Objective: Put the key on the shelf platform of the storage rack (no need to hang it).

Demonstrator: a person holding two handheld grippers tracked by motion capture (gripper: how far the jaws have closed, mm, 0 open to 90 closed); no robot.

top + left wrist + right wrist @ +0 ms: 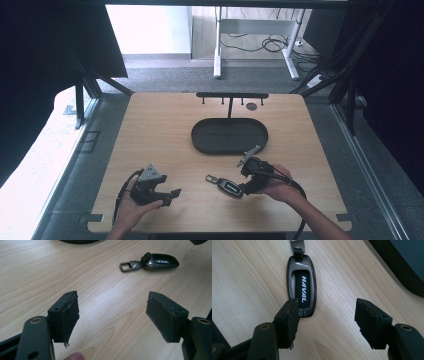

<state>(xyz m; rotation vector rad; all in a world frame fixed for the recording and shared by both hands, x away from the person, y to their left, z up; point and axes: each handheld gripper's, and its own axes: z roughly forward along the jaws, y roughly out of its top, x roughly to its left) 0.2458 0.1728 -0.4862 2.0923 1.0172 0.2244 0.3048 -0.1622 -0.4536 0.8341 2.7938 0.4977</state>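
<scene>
Dark glossy car key fob [301, 292] with white "HAVAL" lettering, flat on the light wooden bench [160, 135].

Gunmetal rim around a black face, small metal clasp at one end. Lying near the bench's front edge, between the two claws and short of the black oval tray [229, 136]. Right claw [329, 315] spread wide, one jaw overlapping the fob's end, nothing gripped. Left claw [112, 312] equally wide over bare wood, well apart from the fob.

black grippers, worn foam-padded jaws, brass rivets, grey plate.
</scene>
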